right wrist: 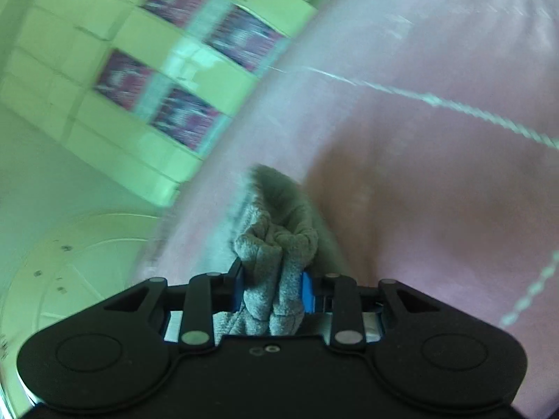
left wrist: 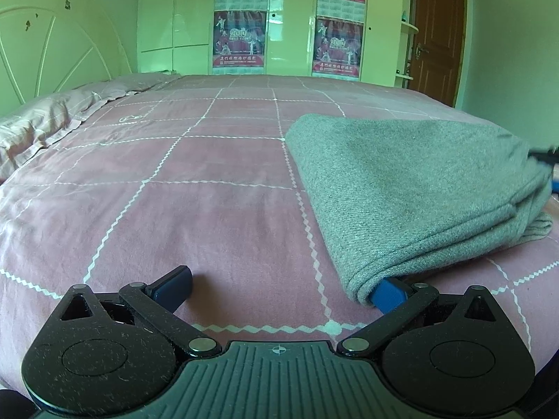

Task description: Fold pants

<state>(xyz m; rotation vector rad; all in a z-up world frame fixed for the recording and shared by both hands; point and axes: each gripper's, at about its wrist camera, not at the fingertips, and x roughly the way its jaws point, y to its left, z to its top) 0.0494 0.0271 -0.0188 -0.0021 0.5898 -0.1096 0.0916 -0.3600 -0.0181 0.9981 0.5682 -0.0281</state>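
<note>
On the far left a cream headboard [left wrist: 52,45] stands behind a rumpled pink pillow [left wrist: 42,122]. The bed [left wrist: 174,192] carries a pink cover with a white zigzag grid, and behind it a pale wardrobe [left wrist: 167,17] bears red posters [left wrist: 239,40], with a brown door [left wrist: 438,31] at the far right. The left hand-held gripper [left wrist: 281,291] sits low over the near edge of the bed with its jaws spread wide; its left blue pad [left wrist: 174,284] is clear of any cloth, while its right blue pad [left wrist: 387,293] touches the near corner of the pants [left wrist: 412,188], the fabric draping over the pad tip. The pants are grey, folded into layers, and lie on the right part of the bed, their stacked edges showing on the right side. In the right wrist view, which is tilted and blurred, the right hand-held gripper [right wrist: 274,291] has its jaws closed tight on a bunched wad of the grey pants [right wrist: 276,244], the cloth squeezed between the blue pads [right wrist: 307,291] and bulging out ahead of them, above the pink bed [right wrist: 436,192].
</note>
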